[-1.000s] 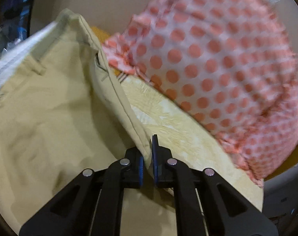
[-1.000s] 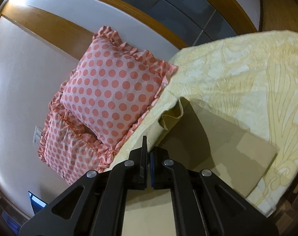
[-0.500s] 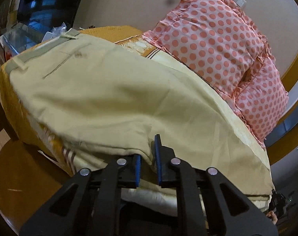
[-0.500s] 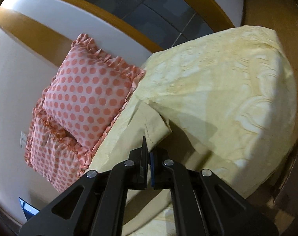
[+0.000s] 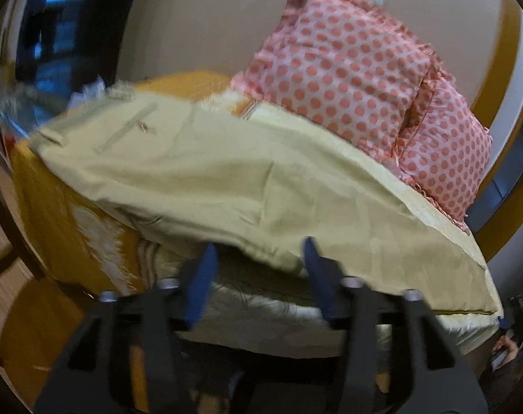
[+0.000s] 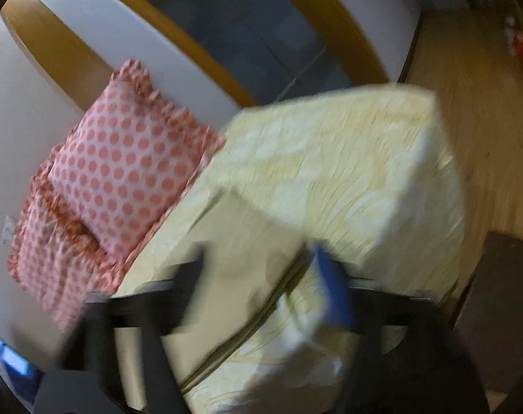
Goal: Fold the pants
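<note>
The beige pants lie spread across the bed, waistband at the far left, legs running to the right. My left gripper is open, its blue-padded fingers apart just in front of the pants' near edge, holding nothing. In the right wrist view, which is blurred, the pants' leg end lies flat on the pale yellow bedspread. My right gripper is open over that leg end and holds nothing.
Two pink polka-dot pillows lean against the wall at the head of the bed, also in the right wrist view. An orange cover hangs over the bed's left side. Wooden floor lies beyond the bed's far corner.
Both grippers have opened and let go of the pants, which now lie flat on the bed. Both have pulled back slightly from the cloth.
</note>
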Demonstrator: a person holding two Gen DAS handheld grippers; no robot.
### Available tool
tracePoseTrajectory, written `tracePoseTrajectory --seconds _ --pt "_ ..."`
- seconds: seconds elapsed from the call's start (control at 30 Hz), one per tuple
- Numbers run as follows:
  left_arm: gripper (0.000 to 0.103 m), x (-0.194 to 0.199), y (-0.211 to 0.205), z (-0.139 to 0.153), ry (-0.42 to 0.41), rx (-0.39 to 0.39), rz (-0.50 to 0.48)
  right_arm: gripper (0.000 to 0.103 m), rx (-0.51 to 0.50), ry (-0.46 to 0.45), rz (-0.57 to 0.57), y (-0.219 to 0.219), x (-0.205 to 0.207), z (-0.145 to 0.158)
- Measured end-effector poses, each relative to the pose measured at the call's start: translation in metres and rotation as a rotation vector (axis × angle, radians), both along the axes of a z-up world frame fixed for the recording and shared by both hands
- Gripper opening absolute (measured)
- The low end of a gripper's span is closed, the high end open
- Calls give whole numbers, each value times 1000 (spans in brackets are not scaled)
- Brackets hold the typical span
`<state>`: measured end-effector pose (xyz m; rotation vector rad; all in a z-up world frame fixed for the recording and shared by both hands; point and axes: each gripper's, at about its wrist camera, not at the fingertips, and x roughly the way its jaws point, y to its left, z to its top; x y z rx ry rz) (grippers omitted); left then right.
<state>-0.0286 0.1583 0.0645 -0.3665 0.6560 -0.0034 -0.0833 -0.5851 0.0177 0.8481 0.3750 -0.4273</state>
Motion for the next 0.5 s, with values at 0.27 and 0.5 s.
tracePoseTrajectory --seconds 0.27,0.5 --pt "80 -24 -4 43 -225 80 37 49 -23 31 76 18 13 -14" --pt "80 22 4 9 -121 62 73 9 -45 -8 131 35 23 -23"
